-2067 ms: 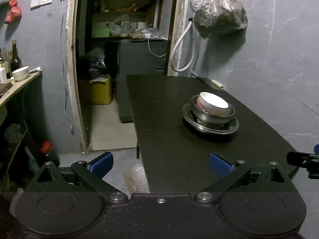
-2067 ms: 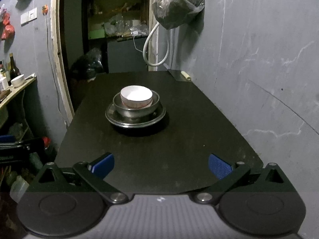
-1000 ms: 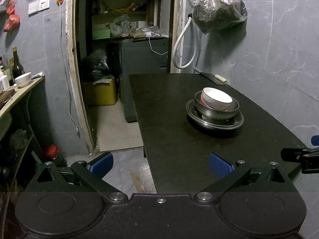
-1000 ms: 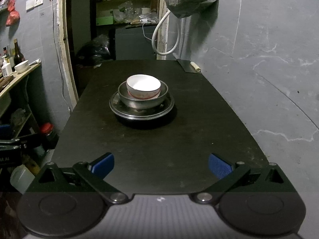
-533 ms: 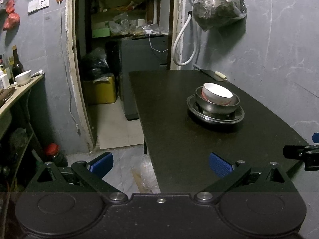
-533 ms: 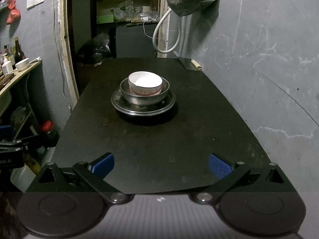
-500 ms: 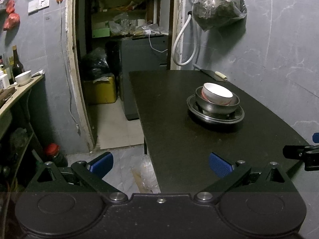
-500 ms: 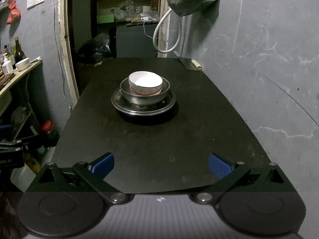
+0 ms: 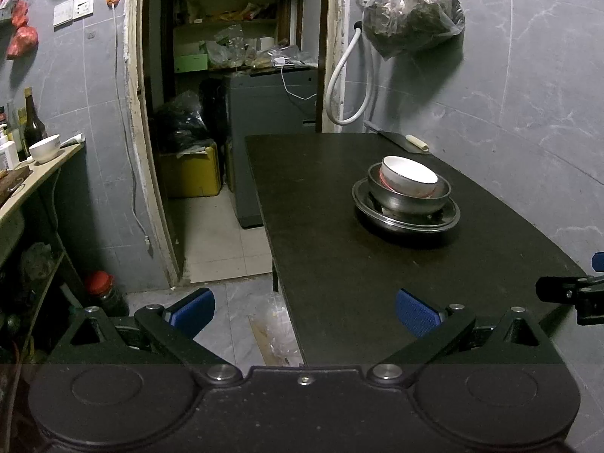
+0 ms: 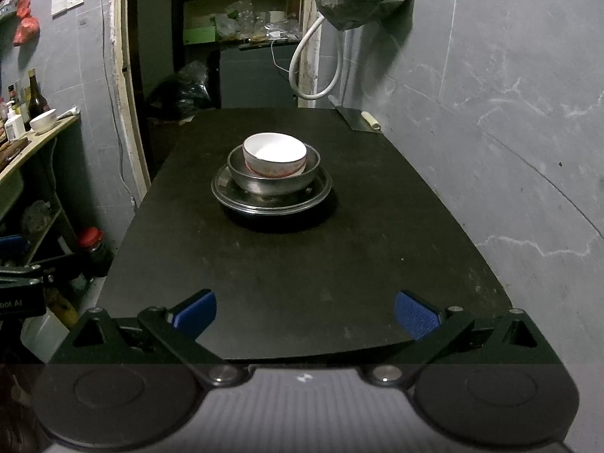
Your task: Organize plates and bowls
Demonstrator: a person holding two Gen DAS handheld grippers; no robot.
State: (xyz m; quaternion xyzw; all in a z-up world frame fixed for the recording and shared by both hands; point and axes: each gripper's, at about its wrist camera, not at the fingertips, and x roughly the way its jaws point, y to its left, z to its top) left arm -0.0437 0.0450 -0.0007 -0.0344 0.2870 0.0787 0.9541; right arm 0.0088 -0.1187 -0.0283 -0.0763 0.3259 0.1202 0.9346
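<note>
Both hand-held grippers have drawn back a little from the stack over the last two seconds; the dishes sit slightly farther up each view, and the stack itself has not shifted.

Right hand-held gripper (image 10: 305,311): jaws wide apart, nothing between the blue pads, hovering over the near edge of the tabletop (image 10: 302,264), lined up with the stack. Left hand-held gripper (image 9: 302,307): also spread wide and empty, held off the tabletop's left corner, half over the floor.

Stack stands mid-tabletop, well apart from both grippers: white ceramic bowl (image 10: 274,154) nested in a steel bowl (image 10: 273,175), which sits on a steel plate (image 10: 271,192). By my reading the organizing looks done, or nearly so.

Risks from here:
- White bowl sits off-centre in the steel bowl, leaning toward one wall; a nudge to either rim could rock it out.
- Steel on steel should slide easily; a push at the plate edge could skate the whole stack.
- Left gripper is beyond the table edge; swinging inward low could clip the corner.

Hard to make out: underside of the steel bowl and how it seats on the plate; red pattern on the white bowl, only partly visible. A cleaver (image 10: 358,117) lies at the far right corner, dim.
</note>
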